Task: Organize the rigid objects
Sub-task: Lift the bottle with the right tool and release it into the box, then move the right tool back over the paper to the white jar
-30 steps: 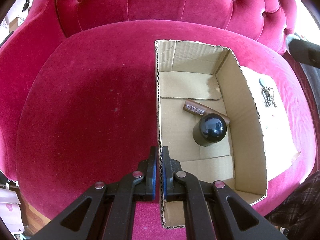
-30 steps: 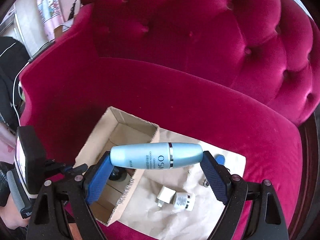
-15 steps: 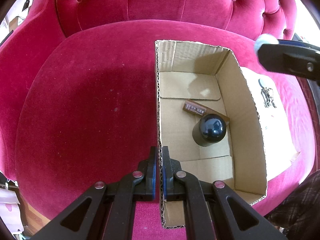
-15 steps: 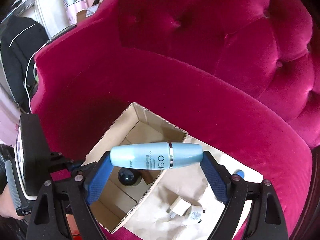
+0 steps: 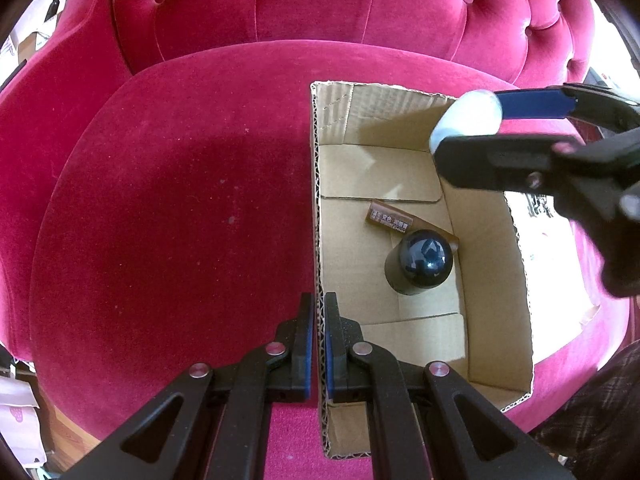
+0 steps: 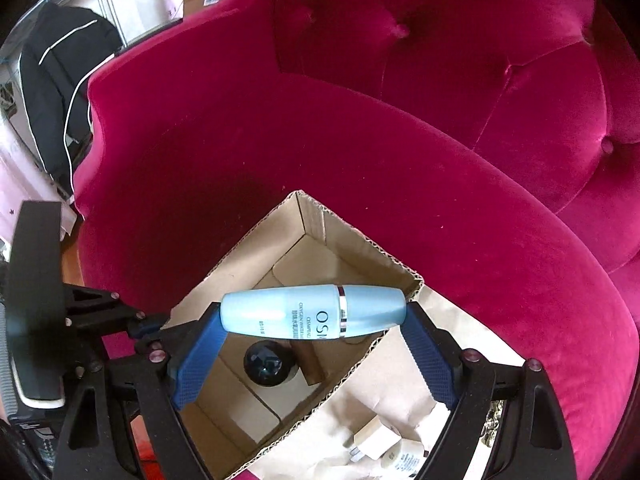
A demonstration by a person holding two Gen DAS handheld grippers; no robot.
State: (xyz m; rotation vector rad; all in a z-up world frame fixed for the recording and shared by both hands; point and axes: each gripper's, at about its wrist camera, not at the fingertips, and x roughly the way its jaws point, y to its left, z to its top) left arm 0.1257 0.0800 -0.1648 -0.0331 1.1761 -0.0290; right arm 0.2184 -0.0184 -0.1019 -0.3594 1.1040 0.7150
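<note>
An open cardboard box (image 5: 492,248) (image 6: 248,240) sits on a crimson velvet seat. Inside lie a dark round-capped jar (image 5: 420,266) (image 6: 266,364) and a small brown carton (image 5: 390,218). My left gripper (image 5: 318,320) is shut on the box's left wall. My right gripper (image 6: 314,314) is shut on a light-blue cosmetic bottle (image 6: 312,312), held crosswise above the box's far right corner; the bottle's end also shows in the left wrist view (image 5: 466,118).
Brown paper (image 6: 380,392) lies right of the box, with a white charger plug (image 6: 374,442), a small white tube (image 6: 404,462) and a key bunch (image 5: 538,204) on it. The tufted backrest (image 5: 320,8) rises behind. A black jacket (image 6: 56,92) hangs at far left.
My right gripper has carried the blue bottle left, from over the paper to over the box. The left gripper has stayed clamped on the box wall.
</note>
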